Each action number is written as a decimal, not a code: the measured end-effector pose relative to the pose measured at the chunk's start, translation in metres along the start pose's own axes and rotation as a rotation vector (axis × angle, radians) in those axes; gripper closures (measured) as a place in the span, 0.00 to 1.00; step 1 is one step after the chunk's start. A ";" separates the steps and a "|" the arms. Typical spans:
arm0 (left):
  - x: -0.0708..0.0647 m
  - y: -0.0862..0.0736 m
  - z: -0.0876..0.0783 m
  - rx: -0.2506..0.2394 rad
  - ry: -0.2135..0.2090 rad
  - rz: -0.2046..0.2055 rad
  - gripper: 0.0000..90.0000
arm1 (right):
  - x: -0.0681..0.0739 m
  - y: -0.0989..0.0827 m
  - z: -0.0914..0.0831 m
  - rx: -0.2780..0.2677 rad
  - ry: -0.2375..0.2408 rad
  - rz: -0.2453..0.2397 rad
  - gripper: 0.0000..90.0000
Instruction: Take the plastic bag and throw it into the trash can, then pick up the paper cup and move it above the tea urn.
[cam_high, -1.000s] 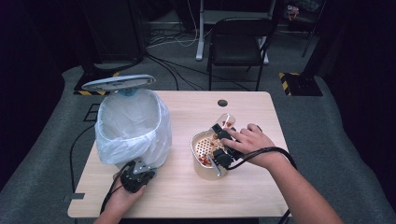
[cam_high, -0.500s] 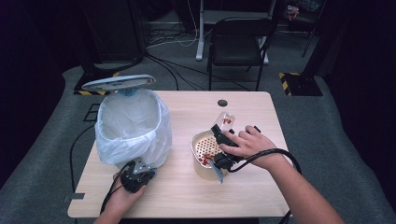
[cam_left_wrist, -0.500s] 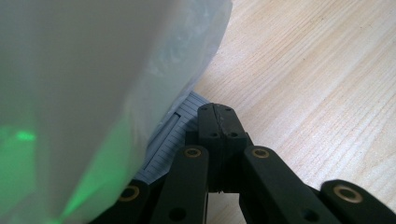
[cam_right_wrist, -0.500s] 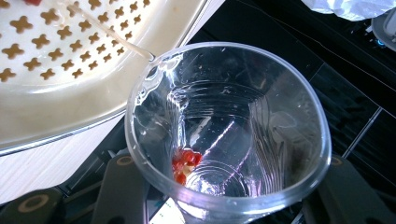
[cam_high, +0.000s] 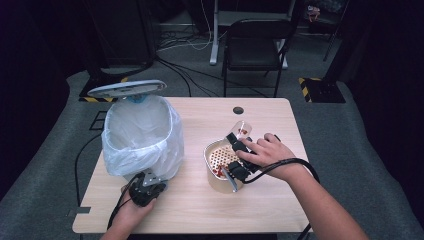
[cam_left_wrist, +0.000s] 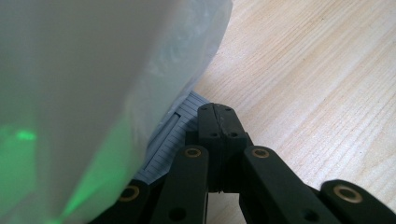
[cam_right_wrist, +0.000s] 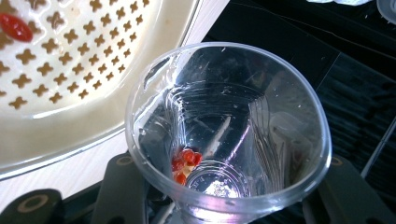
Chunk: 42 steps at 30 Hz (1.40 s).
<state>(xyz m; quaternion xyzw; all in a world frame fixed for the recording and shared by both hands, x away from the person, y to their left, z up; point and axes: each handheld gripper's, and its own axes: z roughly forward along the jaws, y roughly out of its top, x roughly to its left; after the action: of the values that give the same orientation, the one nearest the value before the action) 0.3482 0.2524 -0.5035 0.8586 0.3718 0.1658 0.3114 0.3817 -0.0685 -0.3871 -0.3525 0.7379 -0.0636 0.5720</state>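
— What do your jaws have right now?

— On my right gripper (cam_high: 239, 159) the jaws are clamped on a clear plastic cup (cam_right_wrist: 229, 135), one to each side of its wall. In the right gripper view I look straight into its mouth: a few small red pieces (cam_right_wrist: 185, 163) cling near the bottom.

— Where is the cup sitting?

— It's off the tabletop (cam_high: 200, 210), tipped over on its side at the far right edge of the cream strainer bowl (cam_high: 220, 162). The bowl's perforated insert has cross-shaped holes, and one red bit (cam_right_wrist: 15, 27) lies on it.

— And your left?

— The left gripper (cam_high: 145, 187) has its jaws pressed together with nothing between them. In the left gripper view the tips rest just beside a grey ribbed part (cam_left_wrist: 173, 140) at the foot of the bin (cam_high: 142, 135).

— Describe the bin.

— It's lined with a white plastic bag and stands on the left half of the tabletop, its round lid (cam_high: 126, 88) raised behind it. The bowl is well apart from it, to the right. A black chair (cam_high: 255, 42) stands on the floor beyond the far edge.
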 end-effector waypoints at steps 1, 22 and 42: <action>0.000 0.000 0.000 0.000 0.000 0.001 1.00 | 0.001 0.000 0.000 0.001 0.001 0.000 0.55; -0.001 -0.001 0.001 -0.010 0.000 -0.014 1.00 | -0.035 -0.041 0.001 -0.274 0.250 0.964 0.55; 0.001 -0.001 0.001 -0.011 -0.002 0.001 1.00 | -0.084 -0.039 0.002 -0.564 0.364 1.421 0.55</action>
<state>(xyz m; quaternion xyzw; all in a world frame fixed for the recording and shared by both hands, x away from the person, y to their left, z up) 0.3488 0.2532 -0.5044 0.8573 0.3700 0.1673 0.3166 0.4096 -0.0472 -0.3012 0.0881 0.8570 0.4503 0.2347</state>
